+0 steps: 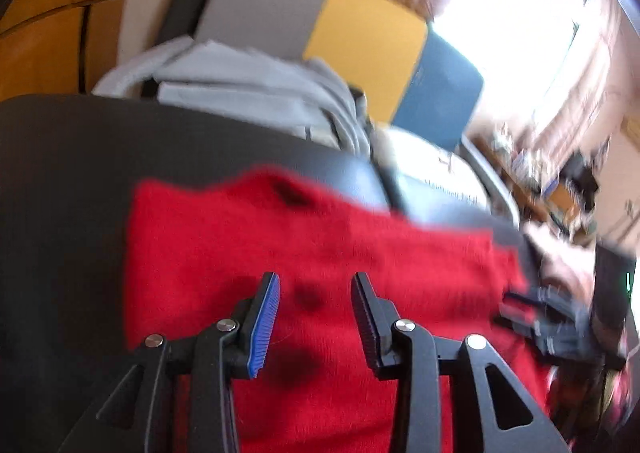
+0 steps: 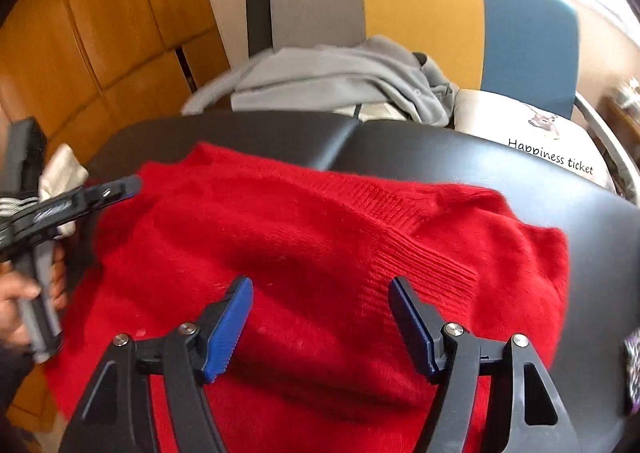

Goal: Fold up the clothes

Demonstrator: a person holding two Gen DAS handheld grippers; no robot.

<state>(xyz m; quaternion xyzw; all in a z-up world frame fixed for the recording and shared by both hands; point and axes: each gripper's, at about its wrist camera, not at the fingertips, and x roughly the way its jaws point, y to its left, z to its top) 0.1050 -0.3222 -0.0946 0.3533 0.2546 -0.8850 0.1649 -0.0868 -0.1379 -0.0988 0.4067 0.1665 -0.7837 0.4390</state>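
A fuzzy red sweater (image 2: 320, 245) lies folded on a black padded surface (image 2: 520, 169); the blurred left wrist view also shows the red sweater (image 1: 320, 253). My right gripper (image 2: 320, 285) hovers open over the sweater's middle, nothing between its blue pads. My left gripper (image 1: 314, 281) is open above the sweater too, its fingers empty. In the right wrist view the left gripper (image 2: 120, 187) reaches in from the left over the sweater's far left corner, held by a hand (image 2: 16, 301).
A grey garment (image 2: 340, 81) is piled on a chair with a grey, yellow and blue back (image 2: 420, 5) behind the black surface. A white printed cushion (image 2: 540, 133) lies at the right. Wooden cabinet doors (image 2: 80, 33) stand at the left. Cluttered shelves (image 1: 560, 189) sit far right.
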